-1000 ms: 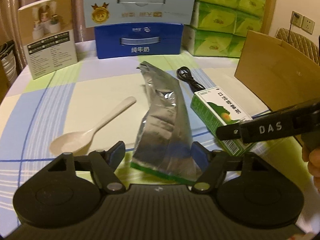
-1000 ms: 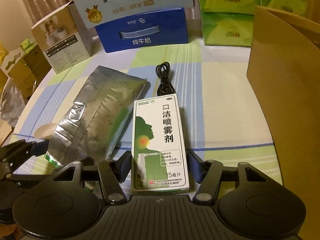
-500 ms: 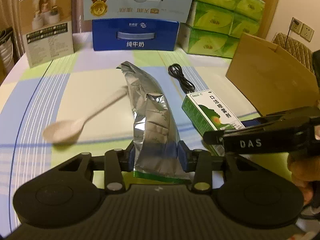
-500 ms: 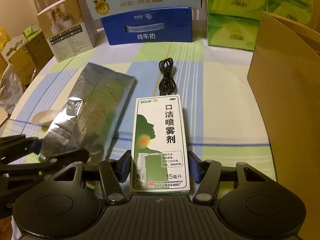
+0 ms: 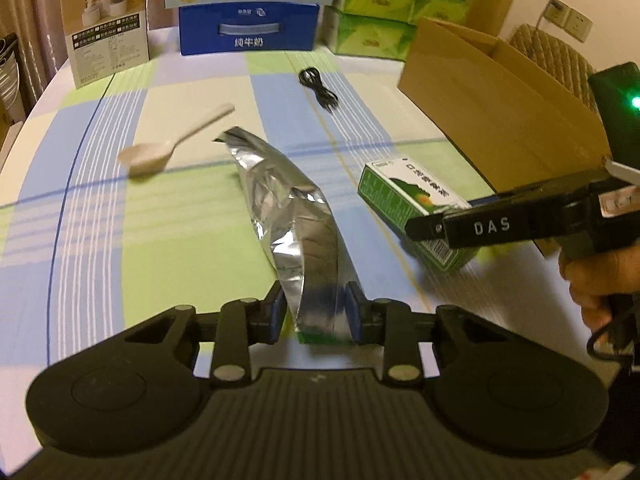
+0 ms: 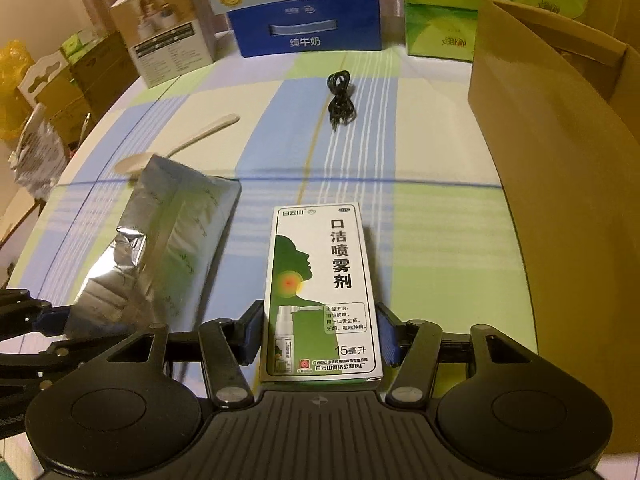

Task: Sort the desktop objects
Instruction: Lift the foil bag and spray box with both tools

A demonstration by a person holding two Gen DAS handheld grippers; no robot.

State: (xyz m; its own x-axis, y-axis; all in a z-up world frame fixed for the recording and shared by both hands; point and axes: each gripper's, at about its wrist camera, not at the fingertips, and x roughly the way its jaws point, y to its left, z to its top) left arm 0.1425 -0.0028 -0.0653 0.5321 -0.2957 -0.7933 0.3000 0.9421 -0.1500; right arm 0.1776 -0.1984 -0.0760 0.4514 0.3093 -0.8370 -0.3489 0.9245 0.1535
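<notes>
The left claw [image 5: 316,312] is clenched on a silver foil pouch [image 5: 288,220] above the tabletop [image 5: 168,240]. The right claw [image 6: 318,338] grasps a green spray box [image 6: 320,292]. Beside it stands an open cardboard box [image 6: 560,152], contents hidden.

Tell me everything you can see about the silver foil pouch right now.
The silver foil pouch is a long, crinkled, shiny bag with a green strip at its near end. The left gripper is shut on that end, its blue pads pinching both sides. The pouch is buckled in the middle and seems lifted off the checked tablecloth. It extends toward the pale spoon.
</notes>
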